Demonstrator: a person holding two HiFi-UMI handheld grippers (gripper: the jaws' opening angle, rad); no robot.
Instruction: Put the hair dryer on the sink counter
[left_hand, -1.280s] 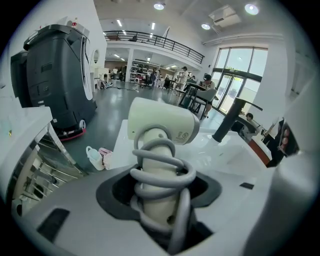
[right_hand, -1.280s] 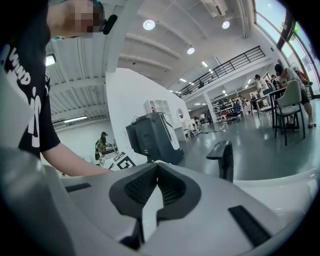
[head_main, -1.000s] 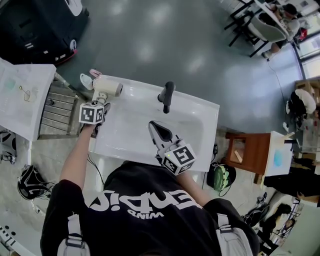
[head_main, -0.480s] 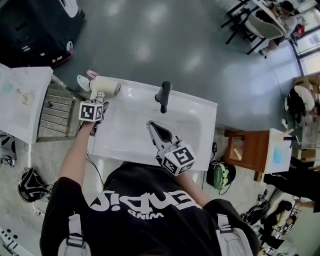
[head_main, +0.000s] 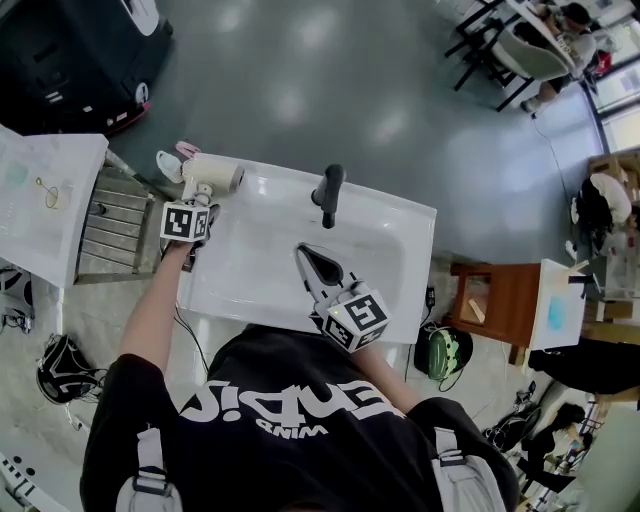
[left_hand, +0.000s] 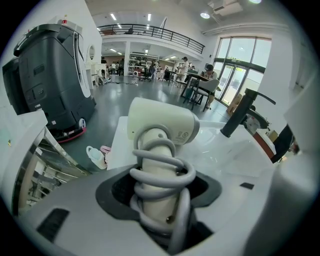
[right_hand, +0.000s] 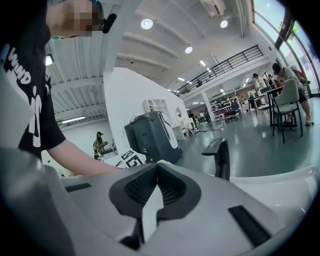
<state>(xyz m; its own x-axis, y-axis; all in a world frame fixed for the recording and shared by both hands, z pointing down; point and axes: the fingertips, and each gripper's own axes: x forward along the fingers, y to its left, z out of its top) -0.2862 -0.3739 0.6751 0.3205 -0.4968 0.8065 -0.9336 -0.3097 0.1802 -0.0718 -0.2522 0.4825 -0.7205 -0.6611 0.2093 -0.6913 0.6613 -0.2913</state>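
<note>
The white hair dryer is at the far left corner of the white sink counter. My left gripper is shut on its handle. In the left gripper view the handle, wound with its grey cord, sits between the jaws, and the dryer's head points right. I cannot tell whether the dryer touches the counter. My right gripper hangs over the basin near the black faucet, shut with nothing in it; its tips meet.
A metal rack and a white table stand left of the sink. A small white and pink object lies beyond the counter's left corner. A dark machine is far left, and a wooden stool is at right.
</note>
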